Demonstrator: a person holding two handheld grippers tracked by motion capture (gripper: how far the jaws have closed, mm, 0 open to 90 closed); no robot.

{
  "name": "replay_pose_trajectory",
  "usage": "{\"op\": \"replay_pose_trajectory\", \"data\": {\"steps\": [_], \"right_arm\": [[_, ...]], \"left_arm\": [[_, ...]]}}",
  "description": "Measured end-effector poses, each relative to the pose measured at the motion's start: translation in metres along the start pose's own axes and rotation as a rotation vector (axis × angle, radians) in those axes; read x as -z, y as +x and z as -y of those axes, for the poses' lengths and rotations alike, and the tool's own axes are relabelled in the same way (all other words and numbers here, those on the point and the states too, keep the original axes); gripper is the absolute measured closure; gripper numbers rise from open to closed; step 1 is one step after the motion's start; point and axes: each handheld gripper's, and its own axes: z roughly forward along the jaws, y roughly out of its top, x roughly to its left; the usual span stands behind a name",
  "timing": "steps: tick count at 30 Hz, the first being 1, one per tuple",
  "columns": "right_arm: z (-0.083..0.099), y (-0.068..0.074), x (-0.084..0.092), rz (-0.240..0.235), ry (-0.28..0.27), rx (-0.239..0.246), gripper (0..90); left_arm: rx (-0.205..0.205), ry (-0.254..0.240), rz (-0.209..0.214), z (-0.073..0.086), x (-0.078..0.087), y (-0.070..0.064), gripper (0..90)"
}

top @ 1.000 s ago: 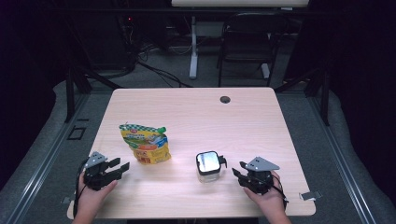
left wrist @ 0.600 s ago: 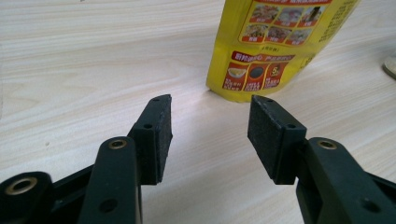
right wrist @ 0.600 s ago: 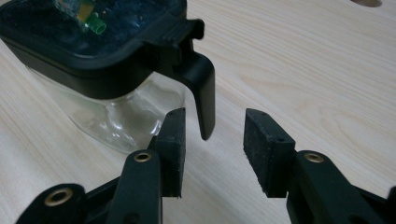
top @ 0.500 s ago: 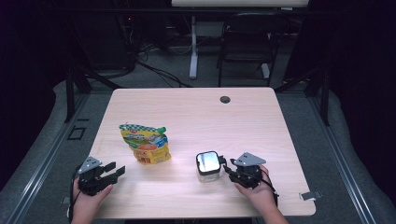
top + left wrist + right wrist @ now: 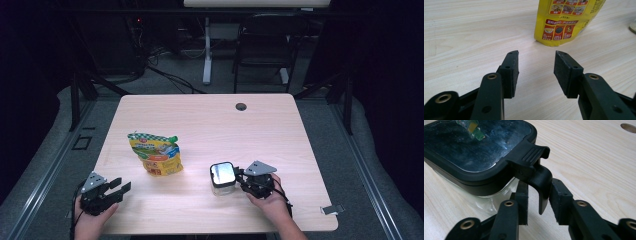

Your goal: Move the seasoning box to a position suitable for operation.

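A small clear container (image 5: 223,176) with a black-rimmed lid (image 5: 476,147) stands near the table's front. Its black latch (image 5: 541,182) hangs down the side between the jaws of my right gripper (image 5: 239,175) (image 5: 539,182). Those jaws have just been closing around it, and a gap still shows beside the left pad (image 5: 522,195). A yellow stand-up pouch (image 5: 155,152) (image 5: 564,22) sits to the left of the container. My left gripper (image 5: 122,186) (image 5: 536,56) rests low at the front left, pointing at the pouch from a short way off. Its jaws have just been closing a little with nothing between them.
The wooden table (image 5: 210,125) has a round cable hole (image 5: 241,106) (image 5: 628,127) at the back. A small grey tab (image 5: 332,209) sticks out at the front right edge. Chairs and cables stand on the dark floor beyond the table.
My right gripper has moved left up to the container, and its jaws now straddle the latch and stand narrower. The left gripper has barely shifted.
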Motion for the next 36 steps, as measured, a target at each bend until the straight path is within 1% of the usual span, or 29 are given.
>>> {"op": "replay_pose_trajectory", "data": {"steps": [1,3,5,9,12,13,17,18,20,21,23,25,26,27,29,30,31,32,33,36], "right_arm": [[-0.001,-0.001,0.001,0.009,0.006,0.007,75.2],[-0.001,-0.001,0.001,0.005,0.005,-0.015,75.7],[0.0,-0.002,0.003,0.009,0.01,-0.009,76.7],[0.0,0.0,0.006,0.015,0.012,-0.007,77.0],[0.001,-0.001,0.007,0.009,0.009,-0.017,77.0],[0.002,0.0,0.009,0.004,0.014,-0.017,77.0],[0.003,0.001,0.011,0.001,0.012,-0.019,77.0],[0.003,0.003,0.013,0.003,0.023,-0.006,77.0],[0.003,0.004,0.014,0.004,0.02,0.0,77.1],[0.004,0.007,0.016,0.009,0.027,0.015,77.1],[0.004,0.007,0.017,0.009,0.032,0.023,77.1],[0.006,0.01,0.019,0.009,0.032,0.033,77.1],[0.006,0.01,0.019,0.009,0.032,0.033,77.1],[0.006,0.011,0.02,0.012,0.036,0.037,77.0],[0.006,0.012,0.021,0.012,0.039,0.046,77.1],[0.006,0.013,0.021,0.013,0.036,0.044,77.0],[0.006,0.013,0.022,0.01,0.044,0.053,77.0],[0.006,0.013,0.022,0.013,0.044,0.055,77.0],[0.006,0.013,0.022,0.005,0.046,0.059,77.0],[0.005,0.014,0.021,-0.007,0.041,0.058,77.1]], "left_arm": [[-0.001,0.008,0.008,0.0,0.0,0.0,57.7],[-0.002,0.012,0.013,-0.001,0.0,0.0,59.2],[-0.003,0.01,0.019,-0.001,-0.001,-0.001,59.6],[-0.014,0.009,0.028,-0.002,-0.002,-0.003,59.9],[-0.022,0.012,0.032,-0.003,-0.004,-0.003,59.9],[-0.025,0.014,0.041,-0.004,-0.005,-0.004,59.9],[-0.034,0.011,0.055,-0.006,-0.008,-0.004,59.9],[-0.036,0.009,0.059,-0.007,-0.008,-0.004,59.9],[-0.04,0.01,0.066,-0.008,-0.01,-0.005,60.3],[-0.037,0.013,0.082,-0.009,-0.011,-0.006,60.8],[-0.035,0.014,0.087,-0.01,-0.012,-0.007,60.8],[-0.045,0.017,0.099,-0.012,-0.013,-0.009,61.0],[-0.05,0.012,0.102,-0.012,-0.014,-0.01,61.0],[-0.06,0.019,0.109,-0.013,-0.014,-0.012,61.0],[-0.069,0.017,0.115,-0.013,-0.016,-0.015,60.9],[-0.084,0.024,0.121,-0.013,-0.016,-0.016,61.0],[-0.097,0.027,0.12,-0.013,-0.016,-0.018,60.9],[-0.1,0.023,0.121,-0.013,-0.016,-0.019,61.0],[-0.108,0.024,0.123,-0.013,-0.016,-0.02,61.0],[-0.112,0.021,0.126,-0.014,-0.014,-0.022,61.0]]}}
